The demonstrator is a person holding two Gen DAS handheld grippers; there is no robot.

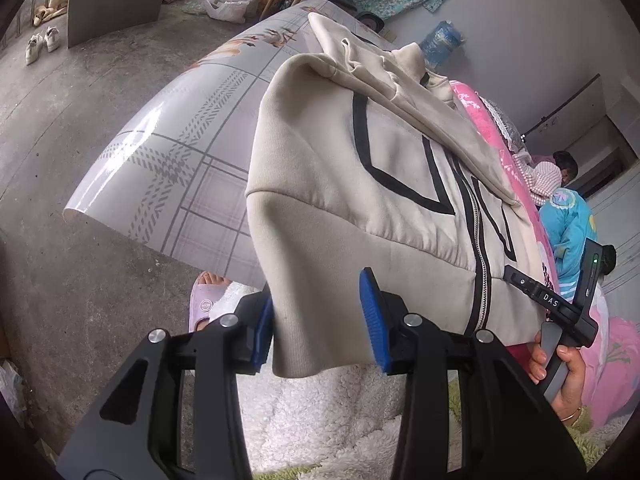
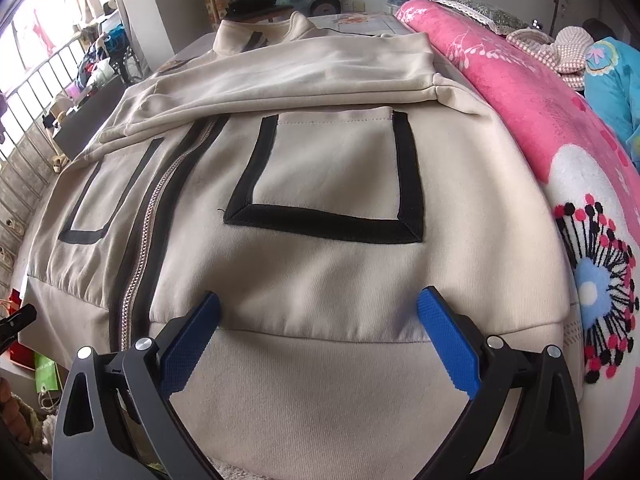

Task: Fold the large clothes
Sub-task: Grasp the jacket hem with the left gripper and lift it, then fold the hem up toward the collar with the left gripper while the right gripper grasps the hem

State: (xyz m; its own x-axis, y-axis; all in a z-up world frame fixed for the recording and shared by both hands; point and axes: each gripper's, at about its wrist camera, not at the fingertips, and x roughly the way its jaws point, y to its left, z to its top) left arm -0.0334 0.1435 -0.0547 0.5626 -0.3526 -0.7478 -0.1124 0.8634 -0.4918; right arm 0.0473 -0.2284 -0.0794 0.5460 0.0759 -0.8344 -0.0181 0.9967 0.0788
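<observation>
We see a plaid-covered bench (image 1: pixel 168 152) on a concrete floor (image 1: pixel 60 128), bearing one beige zip jacket (image 2: pixel 320 272) beside one pink blanket (image 2: pixel 540 128). Two black-trimmed pockets (image 2: pixel 332 184) show; the sleeves are folded across its top. Our left gripper (image 1: pixel 320 320) straddles the hem corner overhanging the bench edge, jaws partly spread; whether they pinch it we cannot tell. Our right gripper (image 2: pixel 318 340) hovers with jaws spread wide over the hem.

Left gripper (image 1: pixel 320 320) fingers straddle jacket (image 1: pixel 360 184) hem — apart.
</observation>
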